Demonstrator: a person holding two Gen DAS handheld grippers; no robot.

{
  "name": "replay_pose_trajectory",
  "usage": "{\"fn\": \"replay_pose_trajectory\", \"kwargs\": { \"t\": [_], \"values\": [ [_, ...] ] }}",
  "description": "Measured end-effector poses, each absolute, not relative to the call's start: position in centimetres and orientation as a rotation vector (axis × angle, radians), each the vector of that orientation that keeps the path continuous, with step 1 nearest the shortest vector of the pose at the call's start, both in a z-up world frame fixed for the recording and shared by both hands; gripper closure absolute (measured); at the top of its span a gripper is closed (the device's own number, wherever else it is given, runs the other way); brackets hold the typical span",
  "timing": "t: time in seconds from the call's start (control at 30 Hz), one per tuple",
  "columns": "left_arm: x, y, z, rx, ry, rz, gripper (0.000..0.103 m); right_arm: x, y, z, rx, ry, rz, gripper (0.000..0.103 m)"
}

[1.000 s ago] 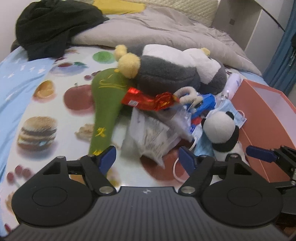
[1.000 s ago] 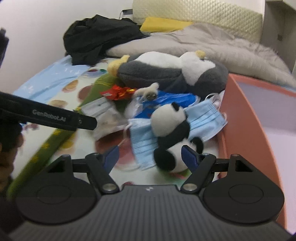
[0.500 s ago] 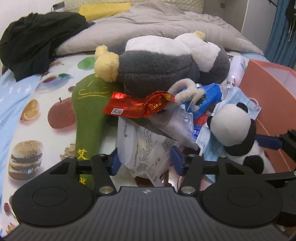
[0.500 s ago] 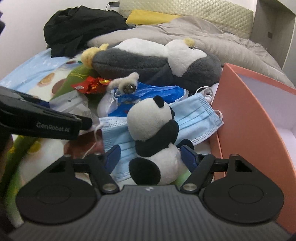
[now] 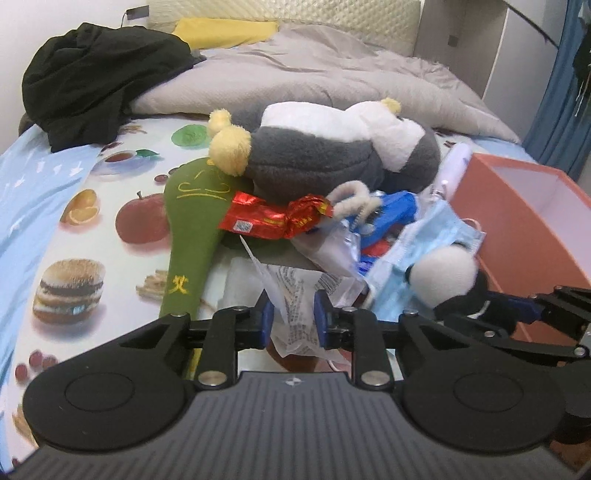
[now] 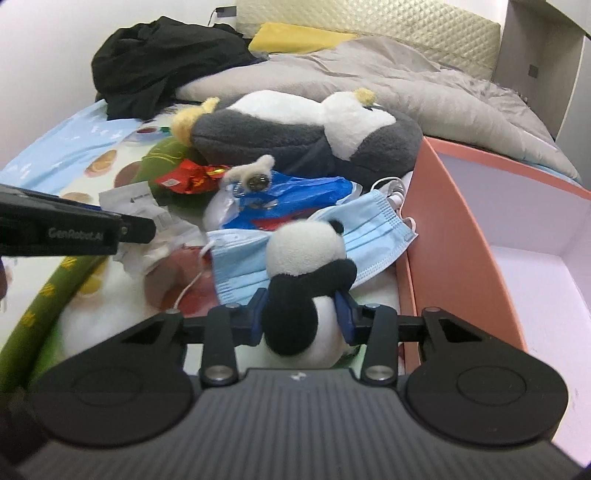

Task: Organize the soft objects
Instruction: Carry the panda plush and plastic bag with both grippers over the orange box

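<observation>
Left hand-held gripper (image 5: 293, 319): jaws closing, crumpled white printed packet (image 5: 295, 295) between the pads and apparently already pinched. Right hand-held gripper (image 6: 301, 319): jaws closing on the small panda plush (image 6: 304, 284), pads against its black-and-white body, so grasping it.

Just ahead of the right hand-held gripper, a blue face mask (image 6: 365, 236) lies under and behind the panda, ear loop trailing left. Immediately right of it: salmon box (image 6: 443, 236), open, pale interior. The left hand-held gripper's finger crosses the right wrist view at far left, blocking part of the bed there.

Ahead of the left hand-held gripper, stacked on each other: clear plastic bag (image 5: 332, 247), blue wrapper (image 5: 395, 214), red foil wrapper (image 5: 273, 218), a small beige fuzzy keychain toy (image 5: 354, 195). Left of that: long green fabric mallet (image 5: 192, 236) with yellow stitching. Behind the pile: large grey-and-white plush (image 5: 332, 147) with yellow tufts, lying across the patterned bed sheet (image 5: 92, 229).

Farthest: grey duvet (image 5: 314, 70), black clothing heap (image 5: 99, 74), yellow pillow (image 5: 225, 31).

Hard to read: the panda is motion-blurred in the left wrist view, with its lower body behind the right hand-held gripper. White tube-like item (image 5: 454, 166) beside the box corner, unidentifiable. What's under the packet is hidden.
</observation>
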State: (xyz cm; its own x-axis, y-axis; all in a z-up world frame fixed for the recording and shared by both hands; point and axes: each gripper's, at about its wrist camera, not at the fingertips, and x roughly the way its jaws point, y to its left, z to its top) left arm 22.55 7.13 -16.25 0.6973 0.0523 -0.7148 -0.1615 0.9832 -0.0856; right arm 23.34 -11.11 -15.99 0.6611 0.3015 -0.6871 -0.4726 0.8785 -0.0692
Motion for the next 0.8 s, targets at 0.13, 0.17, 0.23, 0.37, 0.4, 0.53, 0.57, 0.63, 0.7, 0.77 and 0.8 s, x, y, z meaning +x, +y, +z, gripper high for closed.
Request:
{"fn": "replay_pose_trajectory", "kwargs": {
  "t": [0.13, 0.17, 0.23, 0.37, 0.4, 0.53, 0.57, 0.63, 0.7, 0.77, 0.8],
  "values": [
    [20.1, 6.5, -15.6, -0.177, 0.779, 0.108, 0.076, 21.4, -11.2, -15.3, -0.253, 0.739, 0.456, 0.066],
    [19.5, 6.4, -15.5, -0.185, 0.777, 0.107, 0.076, 20.8, -11.3, -15.2, -0.254, 0.742, 0.463, 0.066],
    [18.2, 6.3, -15.3, -0.207, 0.777, 0.109, 0.076, 19.9, -11.5, -15.2, -0.242, 0.761, 0.478, 0.066],
    [15.7, 6.5, -15.5, -0.262, 0.789, 0.108, 0.076, 17.7, -11.7, -15.1, -0.231, 0.794, 0.490, 0.066],
    [15.2, 6.6, -15.7, -0.269, 0.793, 0.114, 0.076, 17.2, -11.8, -15.2, -0.228, 0.803, 0.493, 0.066],
    [13.2, 6.9, -16.6, -0.314, 0.817, 0.120, 0.076, 16.0, -11.9, -15.3, -0.196, 0.839, 0.490, 0.056],
    [12.9, 7.0, -16.9, -0.324, 0.825, 0.120, 0.076, 15.9, -11.9, -15.3, -0.178, 0.850, 0.502, 0.049],
    [12.4, 7.2, -17.4, -0.340, 0.837, 0.121, 0.076, 15.6, -12.0, -15.3, -0.141, 0.863, 0.521, 0.038],
    [12.0, 7.4, -17.7, -0.356, 0.843, 0.119, 0.076, 15.4, -11.9, -15.1, -0.130, 0.859, 0.511, 0.036],
    [11.7, 7.6, -17.8, -0.372, 0.842, 0.118, 0.076, 15.3, -12.0, -14.9, -0.106, 0.861, 0.514, 0.036],
    [11.5, 7.7, -17.9, -0.378, 0.840, 0.117, 0.076, 15.4, -12.1, -14.8, -0.082, 0.865, 0.518, 0.036]
  ]
}}
